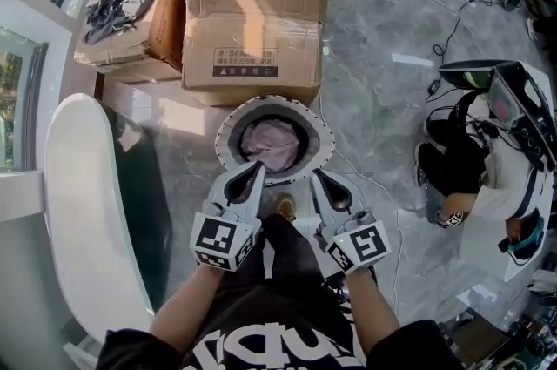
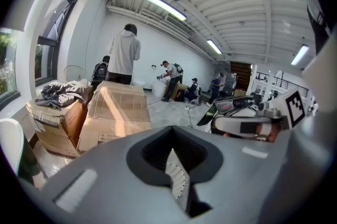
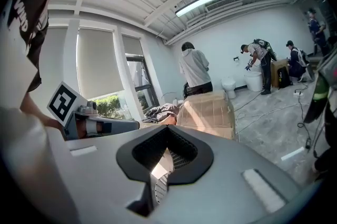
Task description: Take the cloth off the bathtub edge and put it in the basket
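Jaws are pinched together with nothing in them on both the left gripper [image 1: 253,171] and right gripper [image 1: 318,178], side by side; just past them the pinkish cloth [image 1: 275,144] sits inside the round basket [image 1: 228,130]; white bathtub [image 1: 77,185] off left; cardboard box [image 1: 257,11] beyond.

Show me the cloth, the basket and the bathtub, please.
cloth [image 1: 277,146]: head view, middle of the pink folds.
basket [image 1: 275,102]: head view, far part of its rim.
bathtub [image 1: 74,203]: head view, its white edge.
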`<state>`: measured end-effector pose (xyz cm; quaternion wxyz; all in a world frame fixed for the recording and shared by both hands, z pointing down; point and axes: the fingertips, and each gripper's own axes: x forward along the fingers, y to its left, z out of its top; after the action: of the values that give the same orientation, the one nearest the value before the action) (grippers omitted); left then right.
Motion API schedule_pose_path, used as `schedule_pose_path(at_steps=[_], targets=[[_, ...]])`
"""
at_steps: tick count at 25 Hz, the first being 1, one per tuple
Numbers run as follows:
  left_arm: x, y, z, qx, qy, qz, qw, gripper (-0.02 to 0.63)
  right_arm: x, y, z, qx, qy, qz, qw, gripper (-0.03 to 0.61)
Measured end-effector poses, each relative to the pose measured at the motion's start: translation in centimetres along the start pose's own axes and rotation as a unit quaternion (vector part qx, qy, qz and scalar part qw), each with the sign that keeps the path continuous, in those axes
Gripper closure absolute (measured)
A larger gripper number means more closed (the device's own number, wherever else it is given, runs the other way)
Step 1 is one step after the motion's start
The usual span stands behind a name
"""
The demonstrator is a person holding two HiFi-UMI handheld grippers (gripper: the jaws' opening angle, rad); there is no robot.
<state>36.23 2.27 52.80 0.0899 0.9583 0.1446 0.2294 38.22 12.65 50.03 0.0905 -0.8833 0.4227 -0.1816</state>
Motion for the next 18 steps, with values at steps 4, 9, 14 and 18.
schedule_pose_path(at_steps=[4,9,14,18], targets=[[-1.8,-0.8,2.3,0.017,-0.018,-0.007,0.9997,0.618,-1.5,1.0,1.7,-0.011,-0.009,-0.004,1.0,0.572],[-3.8,-1.9,4.2,0.033,-0.037,-0.024,0.9985,0.618,-3.1,2.2,3.5,-0.022,-0.024,-0.008,0.999,0.572],[-6.0,-3.0,6.1,0.055,-0.059,-0.045,0.9957,0.618,-4.4,3.1,5.1,-0.03,-0.034,-0.014,0.999,0.572],[-7.8,-3.1,7.0,0.068,-0.07,-0.055,0.9937,0.618,-5.1,4.0,5.6,-0.035,-0.041,-0.015,0.998,0.572]])
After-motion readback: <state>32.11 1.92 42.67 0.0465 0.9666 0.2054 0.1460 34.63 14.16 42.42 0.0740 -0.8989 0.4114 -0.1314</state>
